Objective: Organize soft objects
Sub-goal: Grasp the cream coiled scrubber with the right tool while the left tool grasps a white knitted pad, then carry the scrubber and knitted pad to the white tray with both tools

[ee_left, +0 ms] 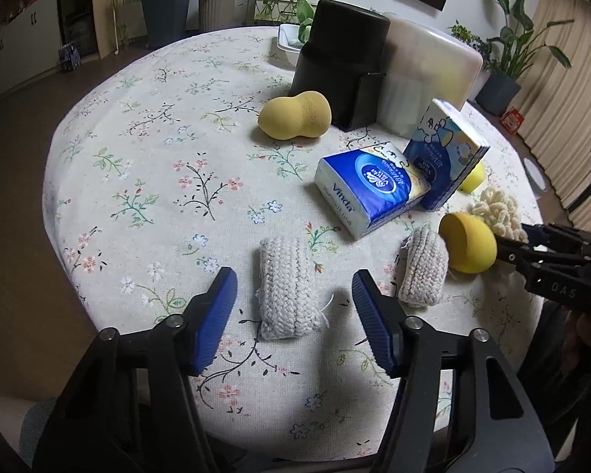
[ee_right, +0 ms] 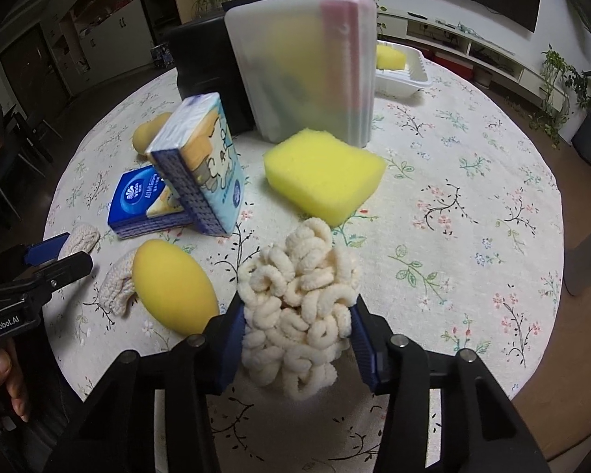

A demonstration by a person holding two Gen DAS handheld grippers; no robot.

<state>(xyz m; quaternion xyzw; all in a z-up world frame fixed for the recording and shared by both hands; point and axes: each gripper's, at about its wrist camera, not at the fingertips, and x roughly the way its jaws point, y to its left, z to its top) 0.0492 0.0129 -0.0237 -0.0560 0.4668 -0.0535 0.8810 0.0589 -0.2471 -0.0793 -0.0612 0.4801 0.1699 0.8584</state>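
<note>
A cream chenille scrubber (ee_right: 299,307) sits squeezed between the right tongs' (ee_right: 297,329) blue pads, apparently gripped for moving. A yellow egg-shaped sponge (ee_right: 173,291) lies just left of them. The left tongs (ee_left: 291,315) hang spread wide around a knitted cloth roll (ee_left: 285,291), probably readying a grasp.
</note>
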